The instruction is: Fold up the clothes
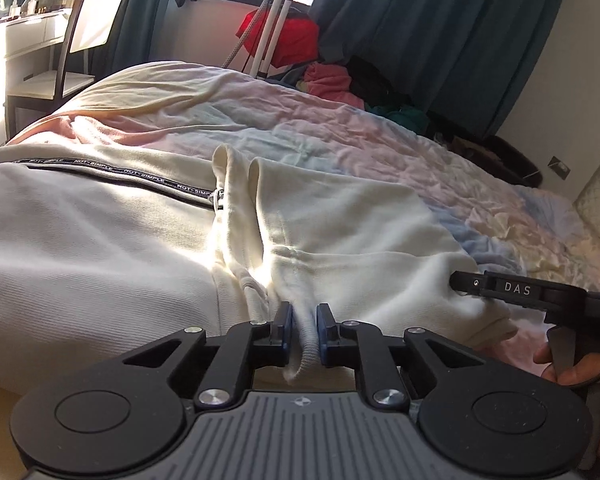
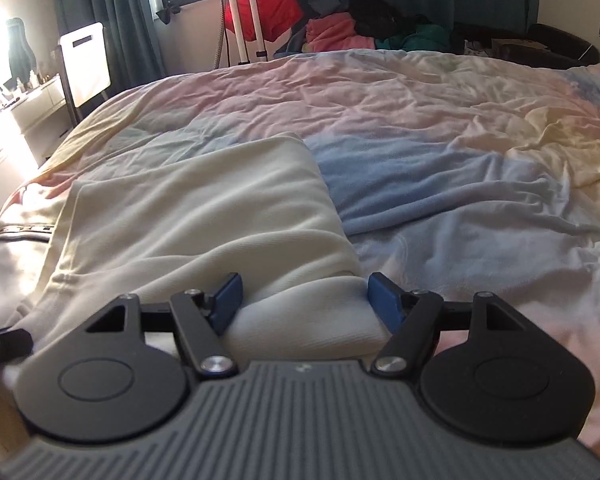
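Note:
A cream zip-up sweatshirt (image 1: 100,248) with a black lettered tape along the zipper lies spread on the bed. My left gripper (image 1: 303,320) has its blue pads close on either side of a ribbed edge fold of the sweatshirt. My right gripper (image 2: 306,292) is open, with a thick fold of the same cream sweatshirt (image 2: 204,216) lying between its wide-apart blue pads. The right gripper also shows in the left wrist view (image 1: 456,280), its tip against the cloth at the right.
The bed is covered by a crumpled pastel quilt (image 2: 440,128). A pile of red, pink and dark clothes (image 2: 340,32) lies at the far edge by a white stand. A chair (image 1: 88,28) and desk stand at the left by teal curtains.

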The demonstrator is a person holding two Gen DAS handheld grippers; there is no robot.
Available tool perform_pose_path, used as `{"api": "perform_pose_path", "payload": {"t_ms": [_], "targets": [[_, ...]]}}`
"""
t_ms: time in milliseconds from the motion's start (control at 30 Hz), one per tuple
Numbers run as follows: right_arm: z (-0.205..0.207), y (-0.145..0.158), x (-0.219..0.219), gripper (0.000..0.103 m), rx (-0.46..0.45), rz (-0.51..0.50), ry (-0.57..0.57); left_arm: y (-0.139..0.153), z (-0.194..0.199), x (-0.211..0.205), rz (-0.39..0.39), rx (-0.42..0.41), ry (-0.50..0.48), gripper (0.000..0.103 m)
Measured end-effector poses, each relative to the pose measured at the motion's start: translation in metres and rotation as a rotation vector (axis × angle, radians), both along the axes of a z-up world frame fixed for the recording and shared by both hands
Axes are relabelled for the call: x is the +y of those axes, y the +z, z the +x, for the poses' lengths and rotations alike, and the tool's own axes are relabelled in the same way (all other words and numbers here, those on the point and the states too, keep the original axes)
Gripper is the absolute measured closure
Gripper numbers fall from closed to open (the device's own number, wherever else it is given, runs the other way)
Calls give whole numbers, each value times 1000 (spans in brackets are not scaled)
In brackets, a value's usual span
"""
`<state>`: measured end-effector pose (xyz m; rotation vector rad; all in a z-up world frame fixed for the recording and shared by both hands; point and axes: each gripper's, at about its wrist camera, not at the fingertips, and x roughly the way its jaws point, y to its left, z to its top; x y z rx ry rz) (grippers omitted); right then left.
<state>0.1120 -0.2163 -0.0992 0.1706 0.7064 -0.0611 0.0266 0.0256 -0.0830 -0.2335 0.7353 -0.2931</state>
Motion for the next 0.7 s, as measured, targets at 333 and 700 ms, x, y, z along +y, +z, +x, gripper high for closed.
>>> {"api": "perform_pose_path", "payload": {"t_ms": [333,700], "targets": [[-10,9,1,32,-20,16,5,46,-45,137,-234,-28,656,16],[-25,22,30,32,-93,-37,112,-19,-68,265,-779,164,977,17]]}}
